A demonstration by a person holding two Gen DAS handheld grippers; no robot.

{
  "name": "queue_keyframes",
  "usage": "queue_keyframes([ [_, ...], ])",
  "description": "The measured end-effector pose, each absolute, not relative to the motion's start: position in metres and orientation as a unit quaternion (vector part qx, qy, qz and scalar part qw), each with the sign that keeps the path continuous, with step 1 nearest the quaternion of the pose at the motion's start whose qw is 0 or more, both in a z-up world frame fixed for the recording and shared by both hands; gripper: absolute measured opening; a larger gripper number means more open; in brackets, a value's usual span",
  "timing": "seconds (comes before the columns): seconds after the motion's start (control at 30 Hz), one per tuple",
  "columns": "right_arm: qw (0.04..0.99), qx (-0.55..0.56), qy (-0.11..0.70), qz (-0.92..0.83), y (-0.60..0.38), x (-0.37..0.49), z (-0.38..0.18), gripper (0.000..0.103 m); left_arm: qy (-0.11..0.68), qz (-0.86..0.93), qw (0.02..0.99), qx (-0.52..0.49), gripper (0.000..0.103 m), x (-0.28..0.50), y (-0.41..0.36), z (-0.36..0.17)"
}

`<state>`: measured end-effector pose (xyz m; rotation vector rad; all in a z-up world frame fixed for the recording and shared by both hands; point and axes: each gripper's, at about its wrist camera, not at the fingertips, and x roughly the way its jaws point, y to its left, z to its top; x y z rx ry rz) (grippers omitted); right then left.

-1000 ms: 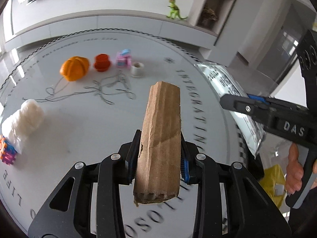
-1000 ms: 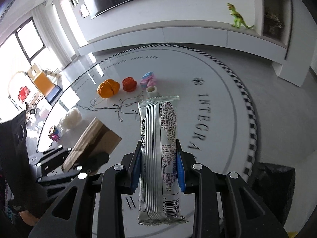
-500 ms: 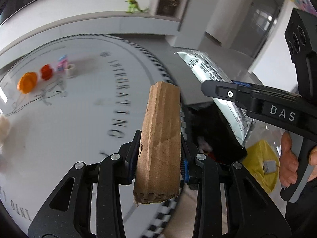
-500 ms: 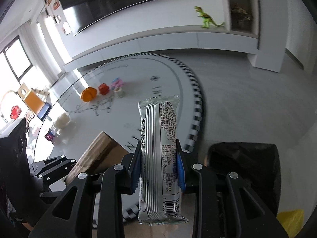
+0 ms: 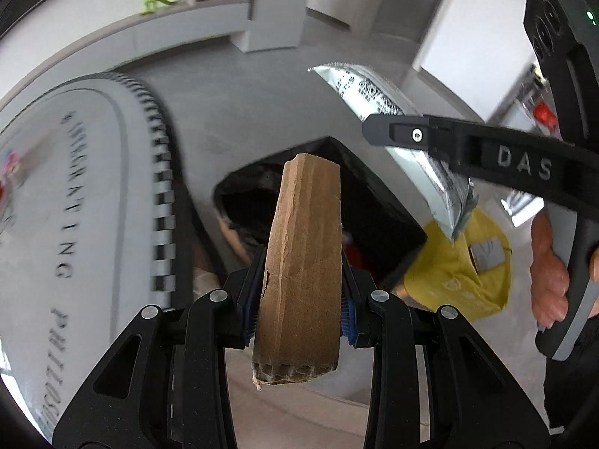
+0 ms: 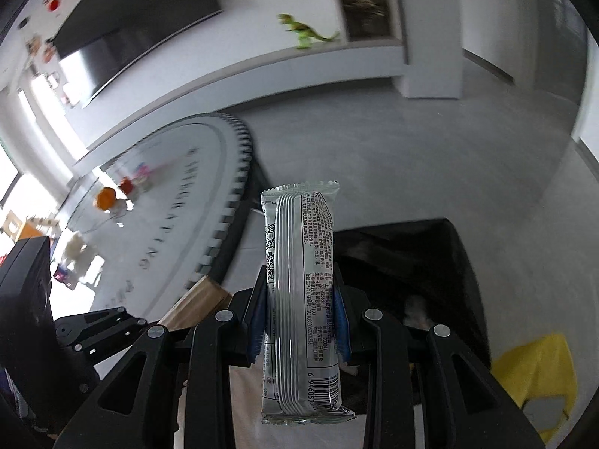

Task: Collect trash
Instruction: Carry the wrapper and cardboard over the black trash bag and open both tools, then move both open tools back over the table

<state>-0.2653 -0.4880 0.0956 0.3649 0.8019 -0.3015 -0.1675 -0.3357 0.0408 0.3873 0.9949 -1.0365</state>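
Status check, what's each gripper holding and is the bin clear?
Left gripper shut on cardboard piece. Right gripper shut on silver wrapper. Black bin ahead, nothing blocking.

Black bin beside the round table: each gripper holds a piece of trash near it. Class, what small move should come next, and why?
Probably carry both a little further until they hang over the black bin, then let go. The left gripper clamps the cardboard piece and the right gripper clamps the silver wrapper; the bin's open mouth lies just ahead of both.

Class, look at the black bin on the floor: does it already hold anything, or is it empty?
Not empty. The black bin has pale scraps lying inside it in the right wrist view; what they are cannot be told.
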Motion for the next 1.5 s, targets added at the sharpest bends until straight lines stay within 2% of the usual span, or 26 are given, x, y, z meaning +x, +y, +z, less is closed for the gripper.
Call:
queue_keyframes([
  [0.33,0.87,0.211,0.391,-0.214,-0.542,-0.294,0.072,0.032,0.467,-0.498,0.696,0.222,0.035,-0.188,-0.39,0.011],
  [0.4,0.864,0.216,0.397,-0.22,-0.55,-0.295,0.067,0.036,0.47,-0.504,0.688,0.228,0.049,-0.191,-0.399,0.006],
  [0.43,0.861,0.216,0.401,-0.226,-0.553,-0.295,0.065,0.042,0.469,-0.502,0.687,0.236,0.084,-0.193,-0.405,0.004],
  [0.47,0.859,0.212,0.395,-0.247,-0.556,-0.298,0.065,0.059,0.459,-0.493,0.698,0.244,0.097,-0.197,-0.408,0.004],
  [0.5,0.86,0.206,0.385,-0.264,-0.557,-0.301,0.067,0.064,0.443,-0.485,0.711,0.252,0.097,-0.199,-0.409,0.004],
  [0.63,0.867,0.187,0.362,-0.286,-0.557,-0.311,0.074,0.064,0.449,-0.48,0.71,0.253,0.097,-0.197,-0.404,0.0],
  [1.03,0.877,0.206,0.362,-0.239,-0.536,-0.296,0.079,0.064,0.461,-0.469,0.724,0.209,0.097,-0.182,-0.37,0.011],
  [1.5,0.903,0.144,0.38,-0.141,-0.442,-0.241,0.103,0.064,0.434,-0.426,0.783,0.136,0.097,-0.146,-0.293,0.049],
])
